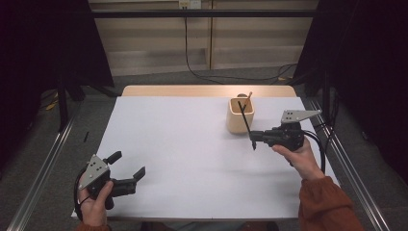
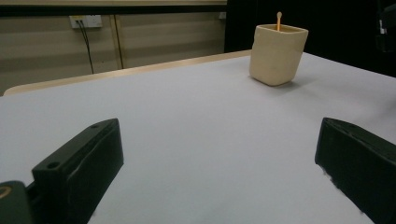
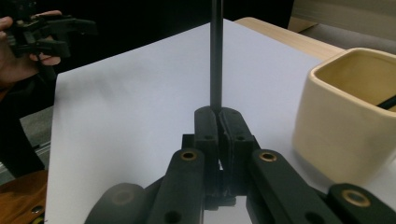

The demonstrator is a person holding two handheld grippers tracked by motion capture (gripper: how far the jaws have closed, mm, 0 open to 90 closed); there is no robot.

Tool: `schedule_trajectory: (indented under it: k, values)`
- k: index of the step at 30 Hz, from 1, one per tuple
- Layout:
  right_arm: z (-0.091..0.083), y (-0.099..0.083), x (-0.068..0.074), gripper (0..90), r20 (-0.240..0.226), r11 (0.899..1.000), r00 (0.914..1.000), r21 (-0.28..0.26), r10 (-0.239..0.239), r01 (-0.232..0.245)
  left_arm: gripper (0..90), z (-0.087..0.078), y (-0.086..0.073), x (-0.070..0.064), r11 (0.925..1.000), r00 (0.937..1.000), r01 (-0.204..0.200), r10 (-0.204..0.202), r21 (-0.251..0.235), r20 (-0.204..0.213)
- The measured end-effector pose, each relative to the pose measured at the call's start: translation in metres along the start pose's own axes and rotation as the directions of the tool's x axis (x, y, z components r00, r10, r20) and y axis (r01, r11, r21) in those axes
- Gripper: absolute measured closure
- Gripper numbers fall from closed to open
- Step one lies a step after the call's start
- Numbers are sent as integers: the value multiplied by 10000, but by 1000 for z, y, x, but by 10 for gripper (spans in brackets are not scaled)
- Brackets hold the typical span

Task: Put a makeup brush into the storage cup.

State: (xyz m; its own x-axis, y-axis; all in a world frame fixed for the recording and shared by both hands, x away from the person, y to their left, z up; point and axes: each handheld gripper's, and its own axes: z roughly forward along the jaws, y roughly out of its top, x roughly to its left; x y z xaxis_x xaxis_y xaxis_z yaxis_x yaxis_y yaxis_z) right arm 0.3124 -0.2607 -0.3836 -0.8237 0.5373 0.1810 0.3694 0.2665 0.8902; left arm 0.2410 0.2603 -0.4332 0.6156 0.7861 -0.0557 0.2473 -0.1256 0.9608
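Observation:
A cream square cup (image 1: pixel 235 122) stands at the table's far right, with a thin wooden stick (image 1: pixel 248 99) leaning inside it. My right gripper (image 1: pixel 254 137) hovers just in front of the cup, shut on a black stick (image 1: pixel 245 119) that slants up across the cup's front. In the right gripper view the jaws (image 3: pixel 222 114) pinch the black stick (image 3: pixel 215 56) upright, the cup (image 3: pixel 345 126) is close at the right, and a dark rod end (image 3: pixel 387 102) shows inside it. My left gripper (image 1: pixel 129 164) rests low at the near left, open and holding nothing (image 2: pixel 219 172); it sees the cup (image 2: pixel 278 55) far off.
The white table top (image 1: pixel 183 144) has a bare wooden strip (image 1: pixel 207 90) along its far edge. Metal rails (image 1: pixel 43 168) run along both sides of the table. Cables (image 1: pixel 202 72) lie on the floor beyond it.

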Motion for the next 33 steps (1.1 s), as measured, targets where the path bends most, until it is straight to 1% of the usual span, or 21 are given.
schedule_trajectory:
  k: [2, 6, 7, 9, 11, 15, 18, 21, 24, 25, 26, 28, 33]
  values:
    - [1, 0, 5, 863, -99, 9999, 9999, 108, -97, 98, 11, 0, 0, 1, 10000, 10000, 17, -17, 17, -29]
    - [4, 1, 12, 863, -317, 9996, 9993, 167, -222, 227, 10, 0, 0, 0, 10000, 10000, -14, 14, 2, 6]
    - [5, 1, 15, 863, -391, 9997, 9990, 114, -231, 235, 10, 1, 0, 0, 10000, 10000, -13, 13, 9, 0]
    - [10, 1, 21, 863, -522, 9988, 9978, 256, -398, 411, 10, 1, 0, 0, 10000, 10000, 46, -46, 20, -34]
    - [16, 3, 26, 863, -655, 9978, 9965, 381, -525, 550, 11, 1, 0, 0, 10000, 10000, -9, 9, 23, -38]
    - [18, 7, 30, 863, -841, 9970, 9946, 414, -610, 646, 10, 1, 0, 0, 10000, 10000, 8, -8, 18, -3]
    - [18, 11, 31, 863, -859, 9968, 9941, 402, -659, 695, 12, 2, -1, 1, 10000, 10000, 32, -32, 44, -5]
    - [21, 14, 34, 863, -1029, 9950, 9918, 579, -757, 819, 11, 2, 0, 1, 10000, 10000, -44, 44, 68, 8]
    - [27, 17, 39, 863, -1293, 9889, 9871, 1015, -947, 1082, 11, 2, 0, 0, 10000, 10000, -40, 40, 74, 32]
    - [29, 18, 40, 863, -1362, 9854, 9856, 1237, -998, 1169, 11, 2, 0, 0, 10000, 10000, -44, 44, 78, 11]
    - [31, 18, 40, 863, -1387, 9834, 9850, 1349, -1024, 1212, 11, 2, 0, 0, 9999, 10000, -56, 56, 85, -3]
    - [34, 19, 41, 863, -1429, 9734, 9837, 1851, -1091, 1349, 11, 2, -1, 1, 9999, 10000, -62, 62, 97, 9]
    - [39, 20, 41, 863, -1383, 9500, 9824, 2685, -1258, 1594, 11, 2, 0, 0, 9999, 10000, -61, 61, 105, 45]
